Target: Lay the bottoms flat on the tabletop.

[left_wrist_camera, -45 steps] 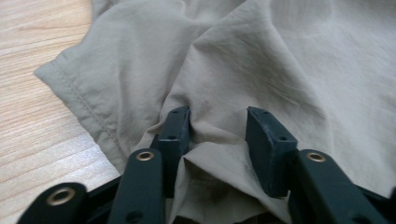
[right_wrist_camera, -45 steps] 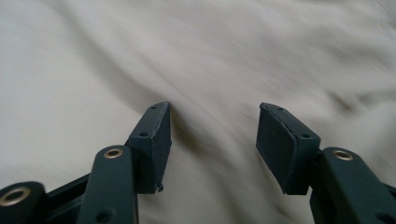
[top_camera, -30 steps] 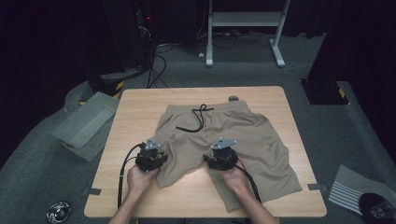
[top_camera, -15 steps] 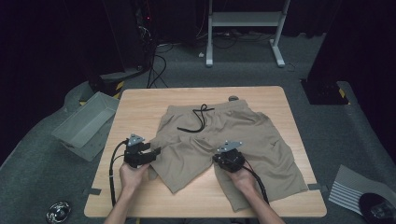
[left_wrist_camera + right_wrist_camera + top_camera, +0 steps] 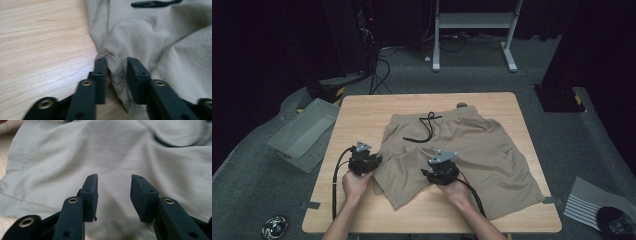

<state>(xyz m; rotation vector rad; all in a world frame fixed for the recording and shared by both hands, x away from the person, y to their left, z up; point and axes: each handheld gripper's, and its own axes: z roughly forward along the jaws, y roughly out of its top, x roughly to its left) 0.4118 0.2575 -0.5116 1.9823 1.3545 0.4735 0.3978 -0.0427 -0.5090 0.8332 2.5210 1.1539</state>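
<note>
Left gripper view: the left gripper (image 5: 117, 67) has just been closing, and now it's pinching the shorts' (image 5: 462, 150) side hem against the table (image 5: 362, 107). Across the near leg, the right gripper (image 5: 113, 186) has been reopening, hovering half-wide with nothing caught, so folding isn't starting yet.

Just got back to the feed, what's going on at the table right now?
A person is working on a pair of beige shorts spread on the wooden table, a gripper in each hand. The left gripper has just been closing around a bunched fold at the shorts' side edge, with the cloth between its jaws. The right gripper has just been opening and hovers over flat fabric, holding nothing. The black drawstring lies loose near the waistband.
</note>
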